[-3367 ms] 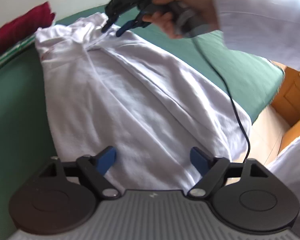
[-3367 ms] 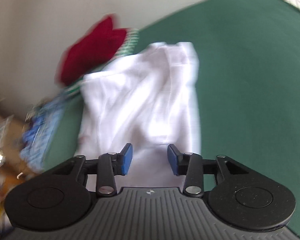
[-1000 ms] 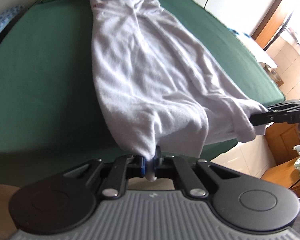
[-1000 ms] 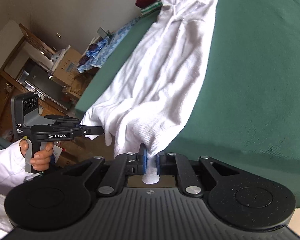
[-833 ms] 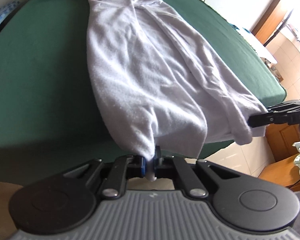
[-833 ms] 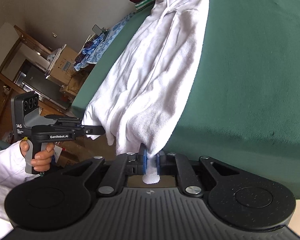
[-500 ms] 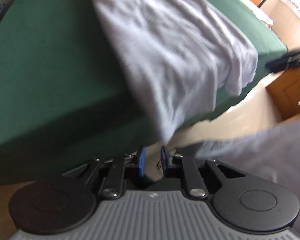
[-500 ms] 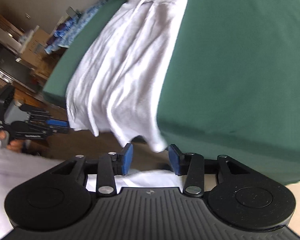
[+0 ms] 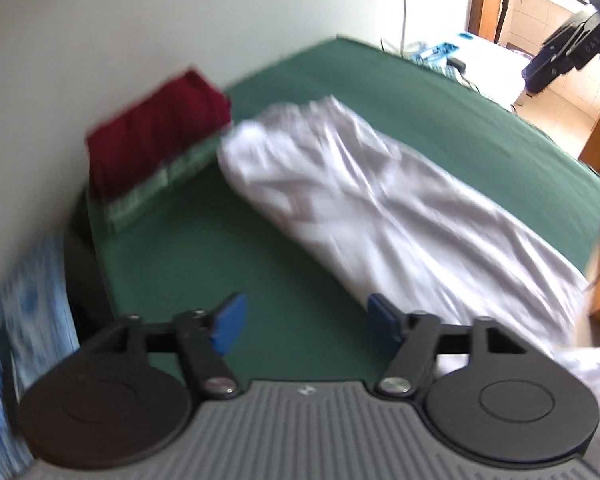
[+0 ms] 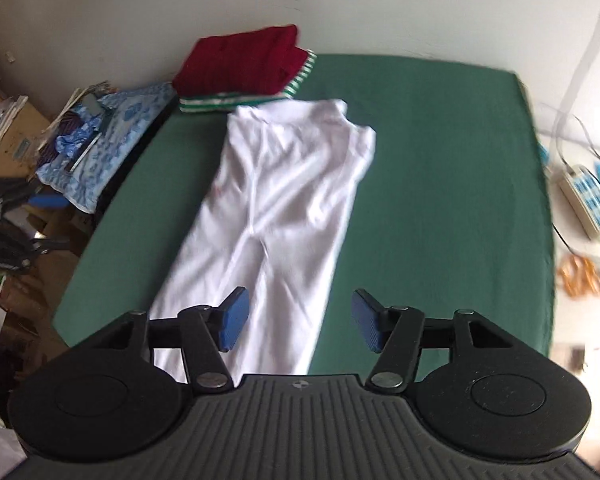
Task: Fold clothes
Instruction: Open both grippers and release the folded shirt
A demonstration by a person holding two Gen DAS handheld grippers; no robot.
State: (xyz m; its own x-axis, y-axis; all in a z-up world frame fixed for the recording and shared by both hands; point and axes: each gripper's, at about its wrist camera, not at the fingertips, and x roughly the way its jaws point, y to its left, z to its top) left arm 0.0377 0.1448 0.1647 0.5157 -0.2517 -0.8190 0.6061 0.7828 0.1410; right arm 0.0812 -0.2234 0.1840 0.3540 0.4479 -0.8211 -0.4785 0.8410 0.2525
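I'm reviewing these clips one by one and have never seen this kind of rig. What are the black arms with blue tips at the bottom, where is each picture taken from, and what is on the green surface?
There is no robot here. A person holds a two-finger gripper in each hand, and each gripper carries a wide-angle camera looking forward along its fingers. So one picture is the view from the left gripper, the other from the right gripper. The black arms with blue pads are the gripper's own fingers.

On the green surface lies a long white garment, spread lengthwise. At its far end sits a stack of folded clothes, dark red on top, green-and-white stripes beneath.

Neither gripper holds anything: both jaws are opening, with nothing between the pads. In the left view, the right gripper shows at the upper right corner, off the cloth.
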